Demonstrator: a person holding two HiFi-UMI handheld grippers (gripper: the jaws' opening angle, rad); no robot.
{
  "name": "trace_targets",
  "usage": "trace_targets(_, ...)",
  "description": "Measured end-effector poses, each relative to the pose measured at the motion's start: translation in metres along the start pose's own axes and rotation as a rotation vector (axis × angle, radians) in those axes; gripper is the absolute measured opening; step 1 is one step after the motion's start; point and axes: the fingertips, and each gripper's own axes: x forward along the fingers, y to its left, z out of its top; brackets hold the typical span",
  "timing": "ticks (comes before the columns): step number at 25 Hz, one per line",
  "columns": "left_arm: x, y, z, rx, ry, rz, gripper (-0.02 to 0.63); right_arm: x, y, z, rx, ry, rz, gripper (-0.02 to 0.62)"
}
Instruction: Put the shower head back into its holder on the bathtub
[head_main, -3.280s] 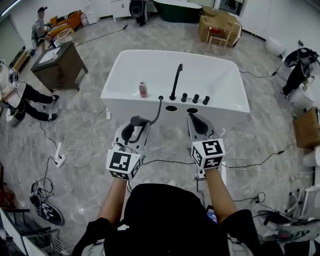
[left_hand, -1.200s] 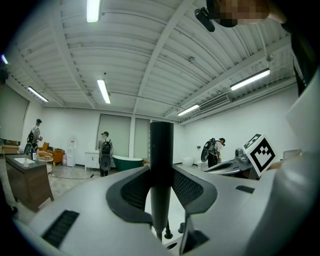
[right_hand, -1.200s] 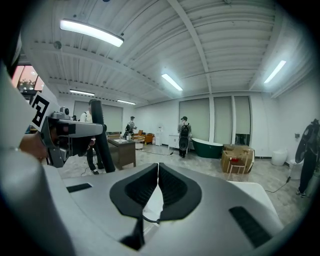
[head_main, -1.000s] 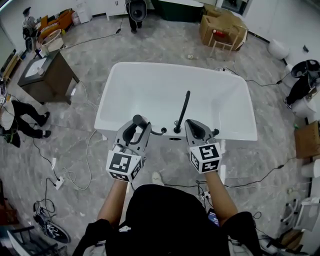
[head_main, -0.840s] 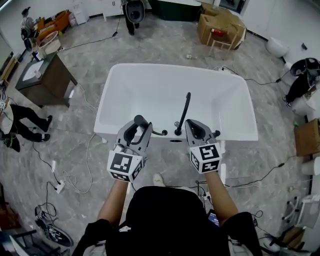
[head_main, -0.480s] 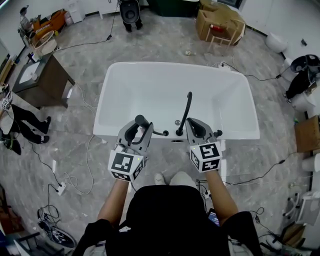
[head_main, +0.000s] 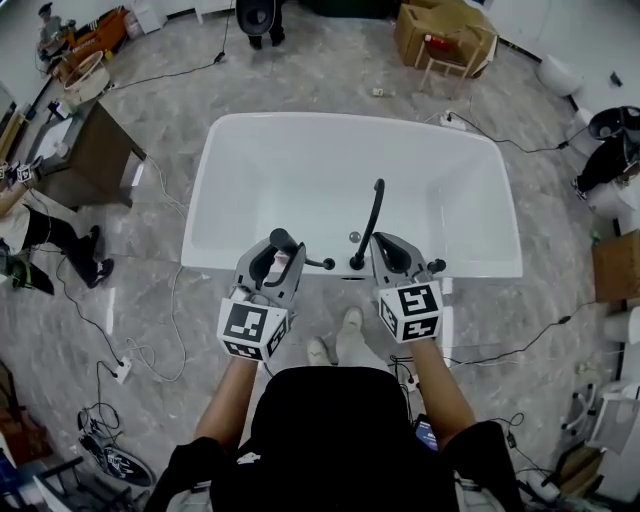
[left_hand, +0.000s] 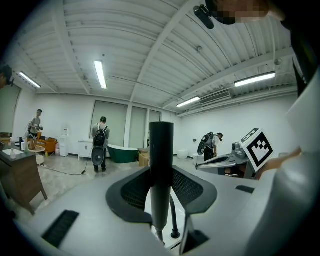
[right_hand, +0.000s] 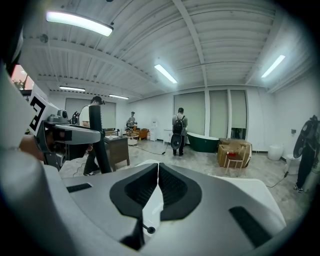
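Where the head view gives only a dark knob above the near rim of the bathtub (head_main: 350, 124), left of the faucet (head_main: 372, 216), the shower head (left_hand: 161, 170) is resolved in the left gripper view as a smooth black cylinder, held upright and pinched between the ribbed pads (left_hand: 186, 187) of the left gripper (head_main: 278, 252). The right gripper (right_hand: 158, 186) is shown in its own view with jaws pressed together on nothing. The glossy white bathtub is rectangular with rounded corners; the faucet is slender, black and curved.
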Motion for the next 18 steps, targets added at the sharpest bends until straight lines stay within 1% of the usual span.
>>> trace_targets(10,0.050,-0.005,-0.026,-0.032,0.064,0.026,0.143,0.027,-0.040,-0.026,0.028,0.064,0.037,0.023)
trace_targets(18,0.074,-0.002,-0.055,-0.053,0.124,0.058,0.143,0.048,-0.056,-0.056,0.033,0.129,0.076,0.024)
